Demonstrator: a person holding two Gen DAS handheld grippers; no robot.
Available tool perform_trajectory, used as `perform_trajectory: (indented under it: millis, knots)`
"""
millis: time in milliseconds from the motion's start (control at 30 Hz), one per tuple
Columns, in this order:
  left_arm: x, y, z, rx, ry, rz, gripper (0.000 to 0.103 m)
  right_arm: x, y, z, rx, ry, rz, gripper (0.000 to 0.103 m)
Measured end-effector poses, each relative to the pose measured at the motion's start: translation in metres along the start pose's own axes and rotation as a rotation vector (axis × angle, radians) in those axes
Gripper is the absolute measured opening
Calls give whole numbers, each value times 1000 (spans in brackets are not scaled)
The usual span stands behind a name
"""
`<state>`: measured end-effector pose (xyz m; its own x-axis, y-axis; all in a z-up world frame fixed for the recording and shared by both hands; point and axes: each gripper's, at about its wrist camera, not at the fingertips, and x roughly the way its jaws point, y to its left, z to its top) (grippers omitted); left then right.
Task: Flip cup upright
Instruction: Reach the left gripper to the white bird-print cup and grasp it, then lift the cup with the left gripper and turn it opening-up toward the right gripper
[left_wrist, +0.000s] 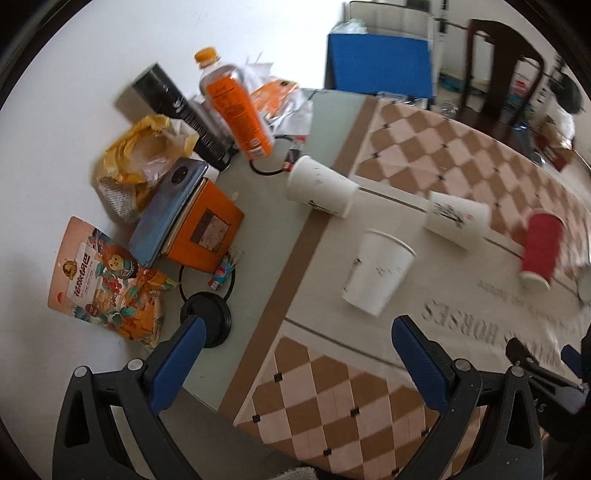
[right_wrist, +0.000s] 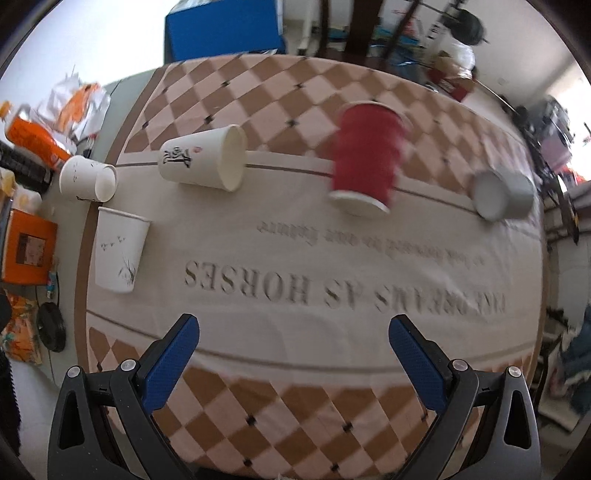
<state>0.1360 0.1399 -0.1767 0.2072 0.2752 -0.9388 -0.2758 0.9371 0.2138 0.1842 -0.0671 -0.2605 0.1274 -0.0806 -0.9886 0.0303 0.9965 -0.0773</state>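
Two handheld grippers hover above a worktop (right_wrist: 369, 332) covered by a cloth (right_wrist: 258, 354) with a brown-and-pink diamond pattern and grey lettering. Neither touches anything.

The left gripper (left_wrist: 297, 334) is tilted, so its view is slanted. Its blue-padded jaws stand wide apart and hold nothing. Just ahead, nearer the right jaw, stands an upright white cup (left_wrist: 376, 271), mouth up. Farther ahead lies a white cup (left_wrist: 321, 184) on its side. To the right of that lies another white cup with black print (left_wrist: 456, 218), also on its side. Far right is a red cup (left_wrist: 541, 251), blurred, resting on its wider rimmed end. Ahead and left of the left jaw sits clutter: a black lid (left_wrist: 207, 317), a snack bag (left_wrist: 107, 277), an orange box (left_wrist: 205, 230) and an orange bottle (left_wrist: 236, 107).

The right gripper (right_wrist: 293, 332) is held level over the lettering, jaws wide apart and empty. Ahead and slightly right is the red cup (right_wrist: 365, 158), well apart from the jaws. Far right lies a grey cup (right_wrist: 502, 194) on its side, its opening toward the camera. Ahead and left lies the printed cup (right_wrist: 203, 158); beyond the left jaw stands the upright cup (right_wrist: 120, 251), with the other tipped cup (right_wrist: 86, 179) behind it.
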Motion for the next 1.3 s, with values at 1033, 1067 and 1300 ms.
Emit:
perform_trajectory:
  millis: [1033,1067,1300]
  knots:
    - [216,38,127,-713,368,-383,75,97,46,83,27,51,-110,92]
    - [219,37,128,-708,370,-374,68,97,46,82,28,53,-110,92]
    - [218,34,134,-564,309,-279,64,94,45,80,29,50,-114,92]
